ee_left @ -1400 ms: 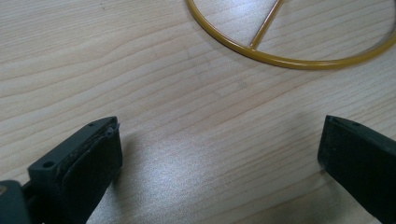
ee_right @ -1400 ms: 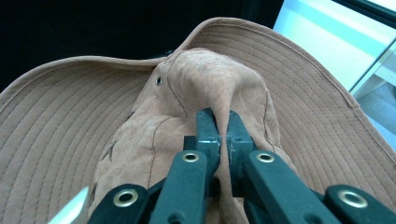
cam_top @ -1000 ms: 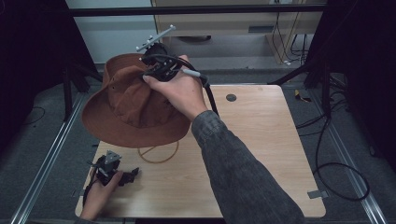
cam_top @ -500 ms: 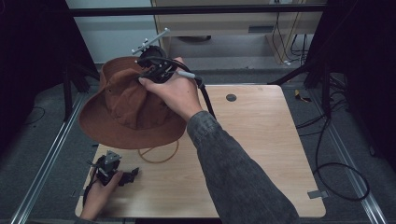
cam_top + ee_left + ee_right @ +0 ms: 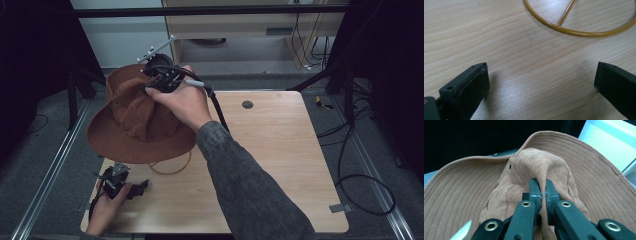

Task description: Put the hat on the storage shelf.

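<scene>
Now mid-carry: your right tongs (image 5: 543,188) pinch fold of hat (image 5: 135,125) crown, soft brown suede-like cloth, stitched wide brim, small eyelet. Hat hangs tilted over counter (image 5: 280,150) far-left corner, clear of wood. Your left tongs (image 5: 541,82) gape wide, empty, low over pale wood grain near yellow ring (image 5: 579,31), thin, glossy. Next, judged: pick landing spot, lower hat level before letting go.

The hat (image 5: 499,202) is matt, suede-like brown cloth with stitched rows; the table (image 5: 506,45) is smooth, faintly glossy pale wood.
</scene>
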